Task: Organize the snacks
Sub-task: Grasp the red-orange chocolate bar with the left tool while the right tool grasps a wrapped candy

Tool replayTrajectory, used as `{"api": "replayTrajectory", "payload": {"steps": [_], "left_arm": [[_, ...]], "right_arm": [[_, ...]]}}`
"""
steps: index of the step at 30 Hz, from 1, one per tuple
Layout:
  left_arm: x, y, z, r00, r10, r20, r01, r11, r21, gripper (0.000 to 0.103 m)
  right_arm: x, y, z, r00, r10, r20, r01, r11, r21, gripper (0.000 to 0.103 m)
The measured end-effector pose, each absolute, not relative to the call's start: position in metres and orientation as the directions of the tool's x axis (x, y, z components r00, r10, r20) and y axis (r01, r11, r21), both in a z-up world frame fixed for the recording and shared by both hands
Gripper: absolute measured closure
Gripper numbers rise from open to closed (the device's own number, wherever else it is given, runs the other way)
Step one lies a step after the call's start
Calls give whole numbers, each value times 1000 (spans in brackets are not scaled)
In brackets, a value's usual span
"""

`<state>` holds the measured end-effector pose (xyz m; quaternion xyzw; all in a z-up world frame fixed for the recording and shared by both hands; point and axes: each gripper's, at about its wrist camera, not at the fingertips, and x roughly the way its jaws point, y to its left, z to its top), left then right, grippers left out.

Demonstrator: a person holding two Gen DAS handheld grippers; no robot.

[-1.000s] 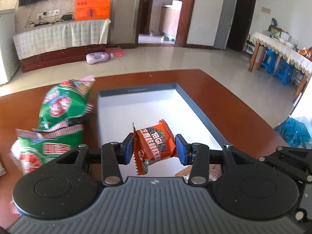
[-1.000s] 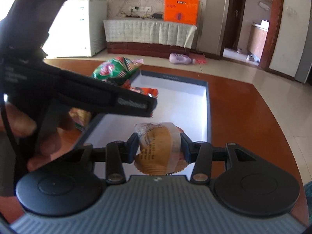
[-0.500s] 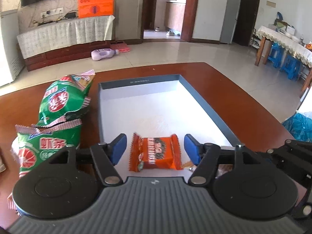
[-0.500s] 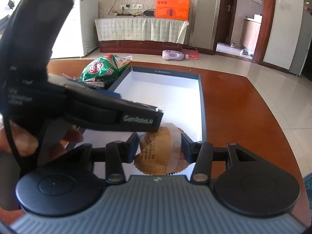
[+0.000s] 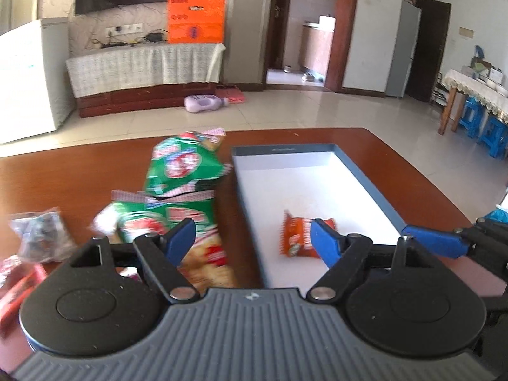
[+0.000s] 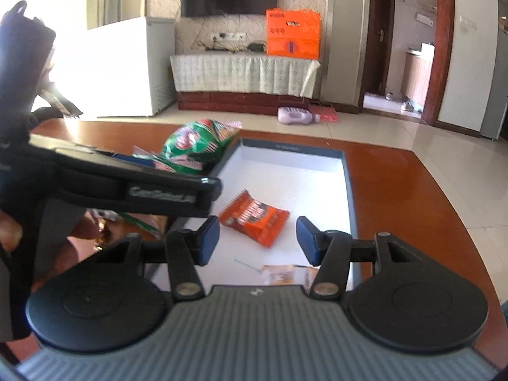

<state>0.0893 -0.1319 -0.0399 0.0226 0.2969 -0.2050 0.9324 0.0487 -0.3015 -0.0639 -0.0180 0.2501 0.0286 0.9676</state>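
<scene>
One orange snack packet [image 6: 254, 217] lies flat, crinkled, zigzag-edged.

Glossy reddish wood on the table [image 5: 79, 174], reflecting light. Matt white card lining the tray [image 6: 347, 190], with a matt grey-blue rim. Crinkled, shiny foil-plastic on the orange snack packet [image 6: 255, 217] and the green snack bags [image 5: 181, 171] at ten o'clock. Polished floor tiles [image 5: 317, 111]. Lacy cloth over the cabinet [image 6: 244, 73].

pastry [image 6: 287, 275] half hidden behind gripper body; packets [image 5: 22, 254] at left edge blurred, cut off.
</scene>
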Motion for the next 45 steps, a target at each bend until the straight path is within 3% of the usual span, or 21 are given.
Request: {"api": "replayTrajectory", "payload": {"steps": [8, 15, 20, 27, 29, 33, 40, 45], "left_arm": [[61, -42, -32, 797, -262, -545, 294, 955, -28, 20], [60, 37, -49, 795, -165, -584, 218, 976, 21, 20], [65, 72, -59, 792, -163, -588, 245, 968, 61, 20], [91, 92, -73, 761, -224, -609, 294, 956, 16, 22], [97, 89, -78, 753, -231, -616, 311, 950, 25, 25], [114, 97, -96, 709, -237, -664, 317, 948, 0, 47], [126, 105, -106, 709, -270, -652, 336, 942, -24, 51], [122, 99, -105, 698, -285, -656, 351, 936, -33, 67]], "right_arm": [[43, -262, -58, 865, 200, -460, -217, 976, 15, 47], [52, -200, -71, 794, 309, -523, -369, 930, -11, 48], [62, -172, -86, 756, 314, -575, -389, 921, -8, 49], [80, -159, -102, 735, 278, -618, -354, 935, 0, 49], [84, -156, -106, 732, 278, -622, -354, 935, 1, 49], [89, -150, -112, 720, 273, -638, -364, 931, -12, 49], [98, -145, -114, 723, 268, -637, -368, 930, -26, 50], [105, -144, -113, 724, 273, -633, -365, 931, -16, 52]]}}
